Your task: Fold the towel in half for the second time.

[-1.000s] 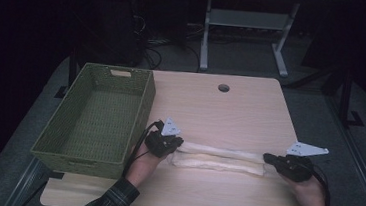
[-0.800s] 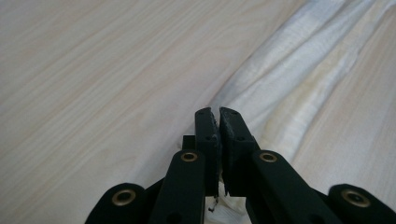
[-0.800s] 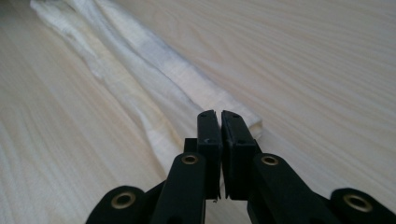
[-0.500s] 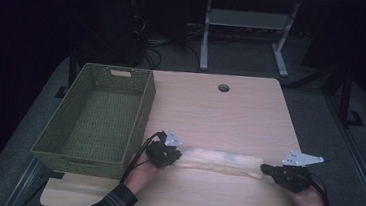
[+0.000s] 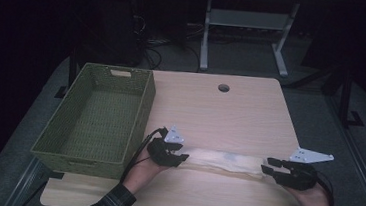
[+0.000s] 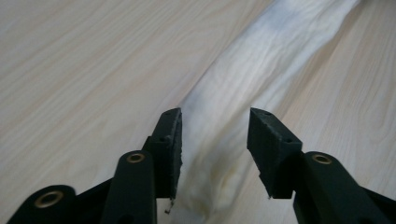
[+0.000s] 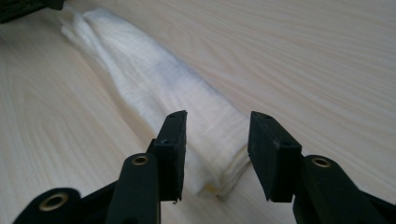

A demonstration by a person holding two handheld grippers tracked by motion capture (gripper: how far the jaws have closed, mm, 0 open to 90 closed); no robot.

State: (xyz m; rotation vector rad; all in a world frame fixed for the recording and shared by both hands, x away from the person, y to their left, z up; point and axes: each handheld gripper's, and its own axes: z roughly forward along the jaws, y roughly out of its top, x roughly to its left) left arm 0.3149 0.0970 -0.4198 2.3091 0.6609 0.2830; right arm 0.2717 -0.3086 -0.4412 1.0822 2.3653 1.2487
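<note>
Both of our grippers have just let go: the left gripper [image 5: 182, 157] and the right gripper [image 5: 266, 166] have their jaws partway apart, each straddling one end of the folded white cloth [image 5: 226, 160] without pressing on it (the jaws were just opening, with the cloth between them). The cloth lies flat in a long narrow strip across the near part of the bench [image 5: 210, 110], beside the green wicker basket [image 5: 97, 115]. We'd guess it's light, soft and floppy, so it'll sag and unfold if grabbed mid-strip; pinching through all layers at the ends looks safest. Compared with a second ago, the strip sits slightly closer to us and both grips have been released.
</note>
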